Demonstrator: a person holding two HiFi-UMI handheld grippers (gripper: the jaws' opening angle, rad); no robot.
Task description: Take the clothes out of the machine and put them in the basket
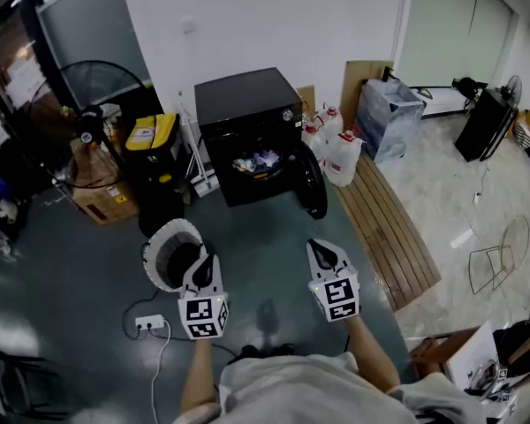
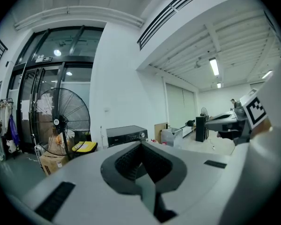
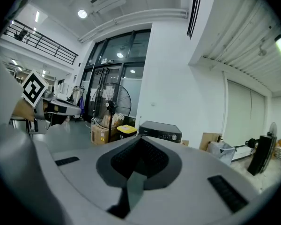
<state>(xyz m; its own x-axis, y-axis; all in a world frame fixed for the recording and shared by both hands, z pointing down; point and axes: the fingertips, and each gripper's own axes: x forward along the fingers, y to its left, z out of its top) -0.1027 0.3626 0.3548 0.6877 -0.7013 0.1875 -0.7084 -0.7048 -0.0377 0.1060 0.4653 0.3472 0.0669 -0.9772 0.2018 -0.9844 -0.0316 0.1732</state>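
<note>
A black washing machine (image 1: pixel 247 104) stands against the far wall with its round door (image 1: pixel 311 182) swung open to the right. Mixed clothes (image 1: pixel 256 161) lie inside the drum. On the dark floor at the left sits a white basket (image 1: pixel 163 241), and it looks to hold nothing. My left gripper (image 1: pixel 208 261) hovers just right of the basket, shut with nothing in it. My right gripper (image 1: pixel 321 251) is level with it, also shut with nothing in it. Both point toward the machine, well short of it. The machine (image 2: pixel 126 135) shows far off beyond the left gripper (image 2: pixel 141 146), and the machine (image 3: pixel 160 131) likewise beyond the right gripper (image 3: pixel 141 142).
A standing fan (image 1: pixel 95 87), a cardboard box (image 1: pixel 102 194) and a yellow-lidded bin (image 1: pixel 152 134) crowd the left of the machine. White jugs (image 1: pixel 337 153) and a wooden pallet (image 1: pixel 384 228) lie to its right. A power strip (image 1: pixel 150 322) with a cable lies by my feet.
</note>
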